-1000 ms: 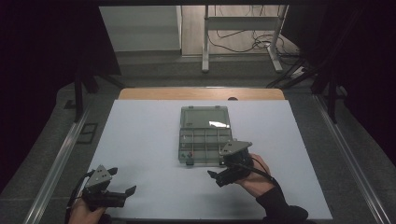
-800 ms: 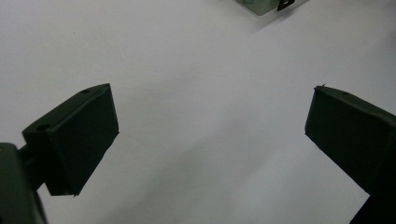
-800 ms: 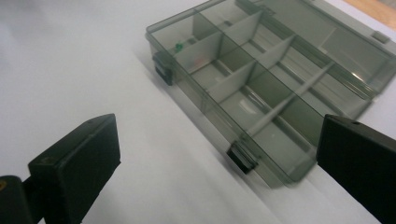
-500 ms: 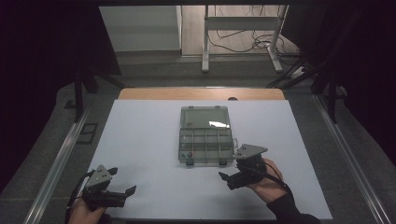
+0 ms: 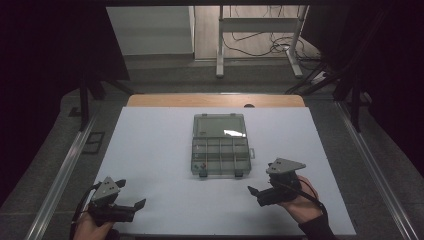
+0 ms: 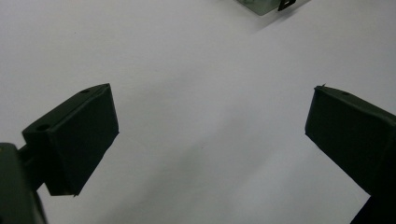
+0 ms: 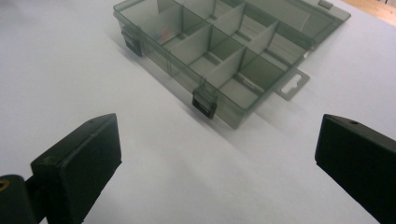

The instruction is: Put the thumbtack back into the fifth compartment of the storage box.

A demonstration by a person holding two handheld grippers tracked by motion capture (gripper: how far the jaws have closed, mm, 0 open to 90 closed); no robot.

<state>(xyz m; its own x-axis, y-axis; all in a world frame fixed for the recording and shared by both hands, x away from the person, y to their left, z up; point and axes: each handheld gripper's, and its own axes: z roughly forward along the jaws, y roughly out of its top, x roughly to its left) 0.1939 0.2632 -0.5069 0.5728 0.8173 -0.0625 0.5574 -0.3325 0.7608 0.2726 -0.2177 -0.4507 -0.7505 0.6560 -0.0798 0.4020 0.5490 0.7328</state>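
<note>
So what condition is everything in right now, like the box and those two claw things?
Compartment box: lid open and laid back flat, both front latches undone.
Its compartments: mostly look bare; one holds something small that is too blurred to name.
Left claw: open, holding nothing, over bare white table.
Right claw: open, holding nothing, just short of the box, not touching it.

Two matte-black handheld grippers: left gripper [image 5: 131, 199] and right gripper [image 5: 256, 192], each w/ a grey three-cornered plate on top & a thin black cable trailing back. Jaws are chunky black blocks, flat-faced, small screw holes near the edges. Right hand [image 5: 299, 204] comes w/ a black sleeve at the wrist.
</note>
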